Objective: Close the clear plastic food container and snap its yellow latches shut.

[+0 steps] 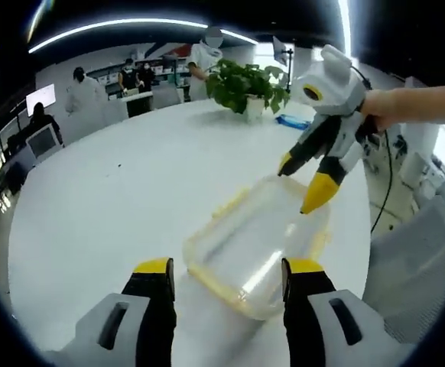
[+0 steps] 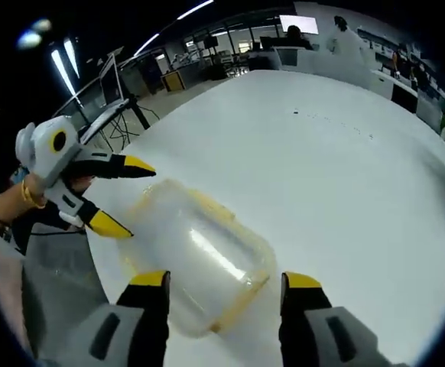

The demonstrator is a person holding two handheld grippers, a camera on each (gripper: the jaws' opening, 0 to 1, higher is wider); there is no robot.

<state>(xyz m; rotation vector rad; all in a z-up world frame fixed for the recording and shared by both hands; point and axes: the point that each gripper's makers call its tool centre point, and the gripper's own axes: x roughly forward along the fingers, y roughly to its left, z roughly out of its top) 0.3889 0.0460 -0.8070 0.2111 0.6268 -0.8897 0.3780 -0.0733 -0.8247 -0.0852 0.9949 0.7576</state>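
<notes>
Left gripper view: left gripper (image 1: 228,277) spread wide, straddling the near end of the clear container (image 1: 258,243), lid down, probably lined up for a yellow latch (image 1: 230,204). Right gripper (image 1: 308,189) also spread, hovering at the far end, likely bracing. Same from the right gripper view: right gripper (image 2: 226,289), container (image 2: 196,256), left gripper (image 2: 127,195). Sat on a big white table (image 1: 123,191); potted plant (image 1: 247,86), desks and people behind.

white table (image 1: 115,199), clear container (image 1: 257,241), potted plant (image 1: 249,86)
</notes>
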